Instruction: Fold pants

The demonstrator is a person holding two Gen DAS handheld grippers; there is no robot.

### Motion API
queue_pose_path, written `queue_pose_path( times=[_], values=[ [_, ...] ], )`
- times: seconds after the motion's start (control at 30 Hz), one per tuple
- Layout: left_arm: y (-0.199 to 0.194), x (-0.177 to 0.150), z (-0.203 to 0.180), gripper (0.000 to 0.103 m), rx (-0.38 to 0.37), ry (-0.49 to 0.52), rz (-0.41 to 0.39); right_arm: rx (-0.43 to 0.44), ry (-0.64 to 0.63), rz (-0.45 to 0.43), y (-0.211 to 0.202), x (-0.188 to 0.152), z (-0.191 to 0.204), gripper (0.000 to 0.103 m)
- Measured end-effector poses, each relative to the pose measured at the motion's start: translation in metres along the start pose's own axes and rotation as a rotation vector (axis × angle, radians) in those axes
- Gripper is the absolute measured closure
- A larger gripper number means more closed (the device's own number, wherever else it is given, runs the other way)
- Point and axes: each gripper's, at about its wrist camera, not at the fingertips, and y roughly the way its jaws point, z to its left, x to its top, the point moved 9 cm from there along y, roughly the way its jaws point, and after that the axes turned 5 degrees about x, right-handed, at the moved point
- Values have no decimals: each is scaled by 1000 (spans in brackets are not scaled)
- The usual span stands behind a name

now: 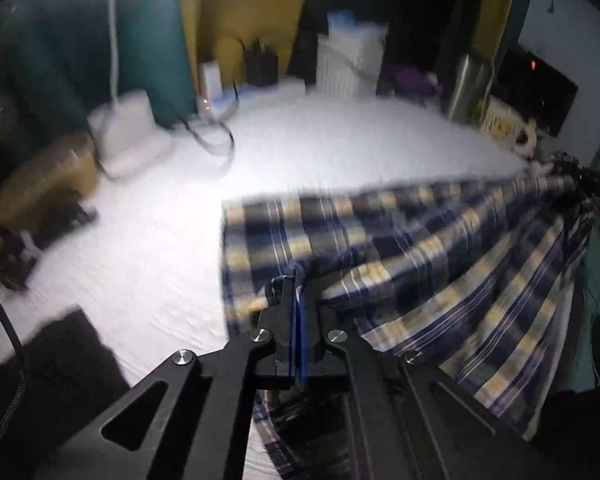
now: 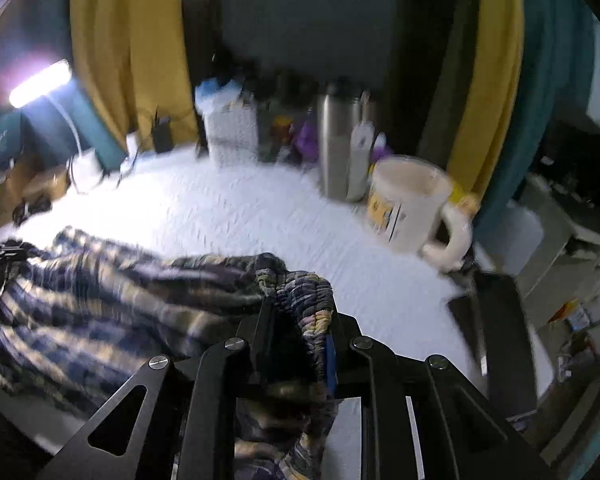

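Note:
Blue, yellow and white plaid pants [image 1: 400,236] lie across a white bedsheet [image 1: 300,144], partly lifted and stretched. In the left wrist view my left gripper [image 1: 295,284] is shut on a thin edge of the plaid cloth at its leg end. From there the fabric runs taut up and right to the other gripper [image 1: 580,184] at the frame's edge. In the right wrist view my right gripper [image 2: 297,300] is shut on the bunched elastic waistband [image 2: 304,292] of the pants [image 2: 99,292]. The rest trails off to the left, toward the left gripper at that edge.
A large cream mug [image 2: 412,204] and steel flasks [image 2: 340,144] stand at the far right of the bed. A white basket [image 1: 350,62], a dark pen holder [image 1: 261,64], white boxes with cables [image 1: 127,132] and a brown box [image 1: 47,176] line the back and left. Yellow and teal curtains hang behind.

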Motion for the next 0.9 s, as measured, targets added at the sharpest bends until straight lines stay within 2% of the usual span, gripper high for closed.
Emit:
queue_pose_path(
  times=[0.1, 0.2, 0.37, 0.47, 0.63, 0.67, 0.7, 0.73, 0.77, 0.8, 0.83, 0.9],
  values=[
    [-23, 24, 4, 103, 19, 20, -77, -4, 13, -54, -10, 16, 1, 84],
    [-35, 48, 9, 103, 41, 59, -139, -20, 34, -70, -7, 26, -2, 84],
    [-18, 78, 16, 103, 83, 134, -189, -29, 121, -28, 26, 19, -19, 84],
    [21, 80, 18, 103, 120, 198, -133, -24, 183, 64, 63, 0, -27, 84],
    [83, 53, 35, 98, 131, 115, 38, -86, 171, 173, 97, -23, -31, 82],
    [86, 48, 39, 85, 138, 93, 64, -94, 167, 180, 98, -24, -32, 78],
    [86, 44, 41, 62, 136, 74, 74, -102, 162, 182, 98, -24, -33, 76],
    [81, 40, 45, 53, 129, 47, 76, -116, 157, 177, 95, -23, -34, 68],
    [76, 37, 47, 48, 128, 34, 75, -135, 150, 170, 92, -22, -36, 50],
    [69, 32, 49, 48, 130, 29, 76, -153, 147, 156, 86, -20, -39, 39],
    [59, 26, 50, 48, 131, 22, 77, -160, 149, 140, 81, -18, -42, 23],
    [43, 15, 49, 48, 128, 8, 82, -163, 150, 119, 70, -17, -43, 21]
  ],
)
